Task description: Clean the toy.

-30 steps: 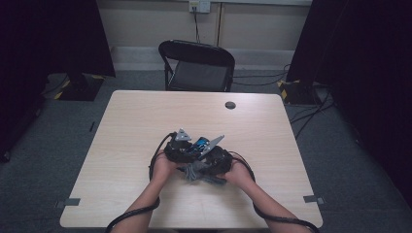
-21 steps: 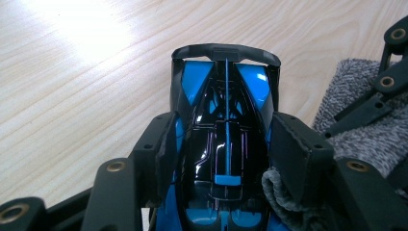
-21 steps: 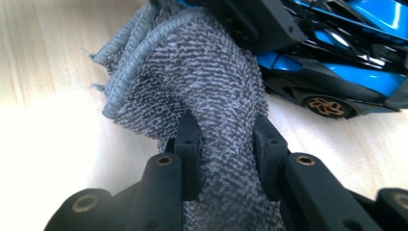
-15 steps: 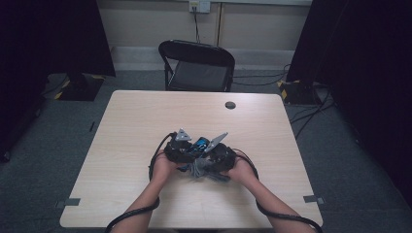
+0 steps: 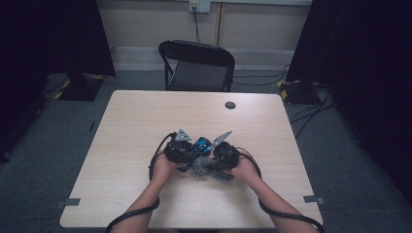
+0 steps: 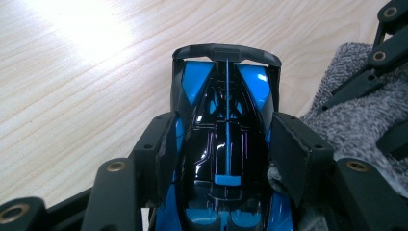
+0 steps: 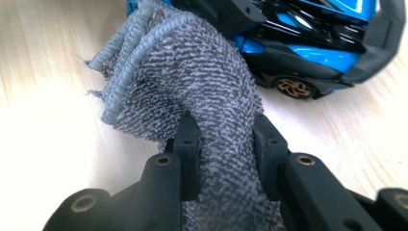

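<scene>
1. A glossy blue and black toy racing car (image 6: 226, 144) sits near the middle of the pale wooden table (image 5: 145, 121), slightly toward the person's side, between the two hands.
2. The left tongs (image 6: 223, 149) are clamped on the car: in the left gripper view one black pad presses each flank of the body, and the curved black bar at the car's end points away from the camera.
3. In the high view the left tongs (image 5: 180, 148) lie close against the right tongs (image 5: 224, 153), with the car's blue body (image 5: 200, 144) showing between them.
4. The right tongs (image 7: 226, 142) are clamped on a grey knitted terry cloth (image 7: 192, 77), which is bunched into a thick roll between the two pads.
5. The cloth's stitched edge is folded over and curls to the left in the right gripper view; its far end lies up against the side of the car (image 7: 308, 43).
6. One bronze-spoked wheel (image 7: 293, 88) of the car rests on the table just beside the cloth.
7. In the left gripper view the same cloth (image 6: 356, 106) lies just to the right of the car, with linkage of the other tongs over it.
8. A black folding chair (image 5: 197, 65) stands beyond the far edge of the table, and a small dark round disc (image 5: 230, 105) sits near that edge, well apart from the hands.
</scene>
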Demonstrator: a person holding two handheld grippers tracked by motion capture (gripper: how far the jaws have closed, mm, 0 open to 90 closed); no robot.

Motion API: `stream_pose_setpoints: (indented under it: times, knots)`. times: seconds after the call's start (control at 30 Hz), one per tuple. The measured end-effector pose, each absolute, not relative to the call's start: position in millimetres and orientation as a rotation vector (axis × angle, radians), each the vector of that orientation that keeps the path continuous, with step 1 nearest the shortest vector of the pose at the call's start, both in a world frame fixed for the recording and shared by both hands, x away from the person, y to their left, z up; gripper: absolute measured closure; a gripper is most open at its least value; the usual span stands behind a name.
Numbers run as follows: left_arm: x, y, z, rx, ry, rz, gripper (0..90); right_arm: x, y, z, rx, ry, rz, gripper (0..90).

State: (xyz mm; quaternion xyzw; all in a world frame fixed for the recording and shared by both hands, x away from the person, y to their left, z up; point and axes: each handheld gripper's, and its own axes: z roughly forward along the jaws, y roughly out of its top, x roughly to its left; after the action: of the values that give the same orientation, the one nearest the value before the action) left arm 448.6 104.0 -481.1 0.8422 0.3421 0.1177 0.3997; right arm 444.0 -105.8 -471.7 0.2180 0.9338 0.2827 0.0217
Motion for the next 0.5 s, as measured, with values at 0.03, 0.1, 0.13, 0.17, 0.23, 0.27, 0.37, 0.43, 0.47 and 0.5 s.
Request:
stream_pose_setpoints:
  times: [0.03,0.1,0.13,0.17,0.23,0.27,0.37,0.43,0.47,0.5]
  knots:
    - [449,104,-481,2.131,0.866,0.298,43.4,445,-107,-472,0.676,2.893,0.874,69.1]
    - [449,104,-481,2.132,0.865,0.302,43.4,446,-109,-471,0.676,2.890,0.868,69.1]
    - [449,104,-481,2.131,0.864,0.303,43.4,446,-110,-471,0.686,2.889,0.865,69.1]
    - [449,104,-481,2.133,0.864,0.303,43.4,447,-112,-471,0.698,2.888,0.862,69.1]
    - [449,104,-481,2.132,0.866,0.299,43.4,449,-115,-471,0.713,2.882,0.862,69.1]
    - [449,104,-481,2.130,0.866,0.299,43.4,449,-117,-471,0.724,2.881,0.859,69.1]
    - [448,104,-481,2.131,0.863,0.306,43.4,451,-120,-471,0.750,2.878,0.856,69.2]
    - [448,104,-481,2.135,0.859,0.309,43.4,453,-121,-471,0.759,2.869,0.842,69.2]
    - [448,104,-481,2.135,0.860,0.309,43.4,454,-124,-471,0.766,2.863,0.836,69.2]
    - [448,104,-481,2.133,0.861,0.308,43.4,456,-125,-471,0.773,2.858,0.835,69.2]
